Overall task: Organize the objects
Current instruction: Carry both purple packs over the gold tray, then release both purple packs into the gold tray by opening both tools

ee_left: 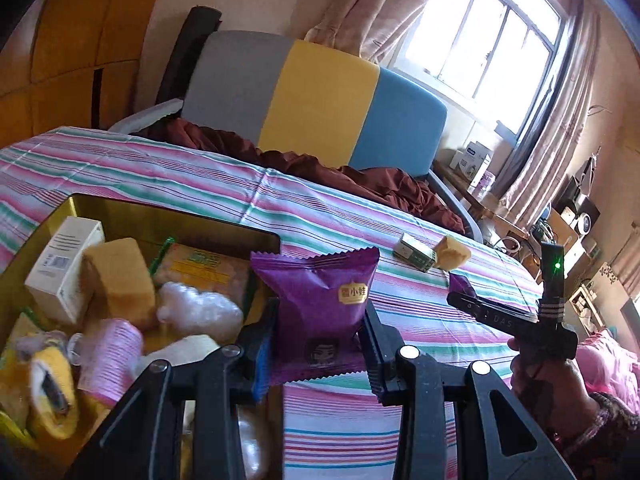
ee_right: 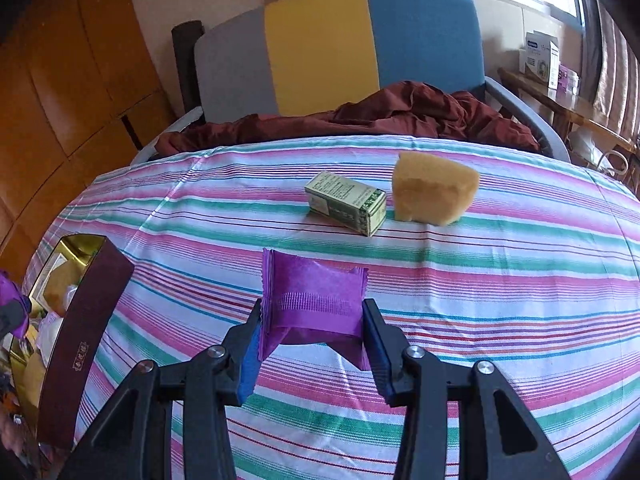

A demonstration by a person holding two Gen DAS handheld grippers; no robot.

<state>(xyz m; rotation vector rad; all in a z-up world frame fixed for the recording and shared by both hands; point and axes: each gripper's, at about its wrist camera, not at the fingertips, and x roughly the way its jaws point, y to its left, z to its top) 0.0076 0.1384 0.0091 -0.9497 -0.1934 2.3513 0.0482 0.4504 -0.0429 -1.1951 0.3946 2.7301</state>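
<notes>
1. Left gripper (ee_left: 320, 344) pinches a purple packet (ee_left: 320, 308) by its sides, held up beside the box (ee_left: 168, 216), just off its right rim.
2. Right gripper (ee_right: 312, 332) pinches a second purple packet (ee_right: 312, 300), seam side up, low over the striped cloth (ee_right: 500, 280); can't tell if it touches.
3. Box is already crowded: sponge (ee_left: 120, 276), white carton (ee_left: 64, 264), other bits.
4. On the cloth: green carton (ee_right: 348, 202) and another sponge (ee_right: 434, 188), just beside each other, well beyond the right packet.
5. Handling, my guess: packets light, foil slick and crinkly, contents soft and crushable. Grip across the puffed middle, not the crimped ends, which fold and slip. Gentle squeeze only.
6. Green carton likely stiff and light; take it across the short sides. Sponge squashy; any grip works.
</notes>
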